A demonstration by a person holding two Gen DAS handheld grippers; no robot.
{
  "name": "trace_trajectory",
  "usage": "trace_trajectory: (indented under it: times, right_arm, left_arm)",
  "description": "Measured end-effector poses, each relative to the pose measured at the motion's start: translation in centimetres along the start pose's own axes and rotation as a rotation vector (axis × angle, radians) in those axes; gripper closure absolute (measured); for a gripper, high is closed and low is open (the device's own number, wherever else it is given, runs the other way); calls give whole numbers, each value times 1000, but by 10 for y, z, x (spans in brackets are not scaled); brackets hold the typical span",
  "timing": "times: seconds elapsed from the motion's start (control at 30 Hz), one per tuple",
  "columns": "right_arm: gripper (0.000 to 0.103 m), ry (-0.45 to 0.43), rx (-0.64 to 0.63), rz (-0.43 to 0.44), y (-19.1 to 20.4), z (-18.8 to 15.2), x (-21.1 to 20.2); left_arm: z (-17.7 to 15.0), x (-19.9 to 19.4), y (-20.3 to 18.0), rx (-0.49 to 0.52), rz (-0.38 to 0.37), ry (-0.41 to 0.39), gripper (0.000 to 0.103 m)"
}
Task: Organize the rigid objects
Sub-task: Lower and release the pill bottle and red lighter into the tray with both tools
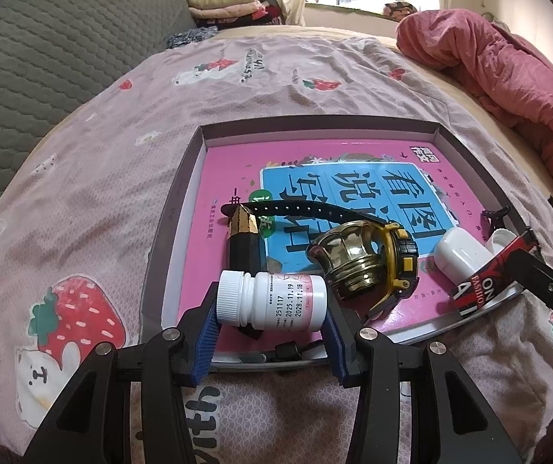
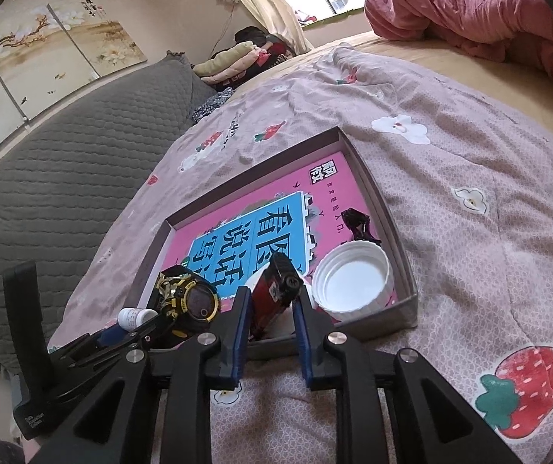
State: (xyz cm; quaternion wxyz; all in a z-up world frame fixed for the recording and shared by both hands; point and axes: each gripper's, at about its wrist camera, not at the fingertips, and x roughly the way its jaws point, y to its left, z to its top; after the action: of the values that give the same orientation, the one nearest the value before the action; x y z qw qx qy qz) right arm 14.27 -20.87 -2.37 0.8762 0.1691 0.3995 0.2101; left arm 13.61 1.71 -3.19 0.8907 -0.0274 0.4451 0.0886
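Left wrist view shows the tray (image 1: 317, 125) on the bed (image 1: 102, 178) already holding most of the things: a book (image 1: 237, 162) lining it, a watch (image 1: 396, 259), a gold cap (image 1: 353, 259), a black-and-gold piece (image 1: 243, 232), a white case (image 1: 460, 257), a small clip (image 1: 494, 214) and a lid (image 2: 353, 280). The left tool (image 1: 272, 309) is clenched on a white bottle (image 1: 272, 301), held sideways over the tray's near edge and not yet put down. The right tool (image 2: 270, 305) has its pads standing slightly apart around a red-and-black item (image 2: 276, 290) at the near edge of the tray; it looks released rather than gripped. No loose objects show on the bedspread, so by my judgement only the bottle remains to be placed.
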Motion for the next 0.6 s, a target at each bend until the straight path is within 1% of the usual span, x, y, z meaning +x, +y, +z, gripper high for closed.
trace_trajectory:
  times: [0.33, 0.47, 0.53, 0.57, 0.6]
  right_arm:
    - [79, -5, -10, -26, 1, 0, -7]
    - [77, -11, -30, -57, 3, 1, -9]
    - [73, -14, -40, -65, 5, 0, -11]
    - [69, -16, -45, -69, 5, 0, -12]
    - [62, -20, -52, -73, 7, 0, -13]
  left_arm:
    - [0, 0, 3, -20, -7, 7, 53]
    - [0, 0, 4, -26, -6, 10, 52]
    - [0, -1, 4, -28, -9, 9, 51]
    - [1, -1, 5, -30, -11, 7, 51]
    - [1, -2, 5, -32, -14, 3, 50]
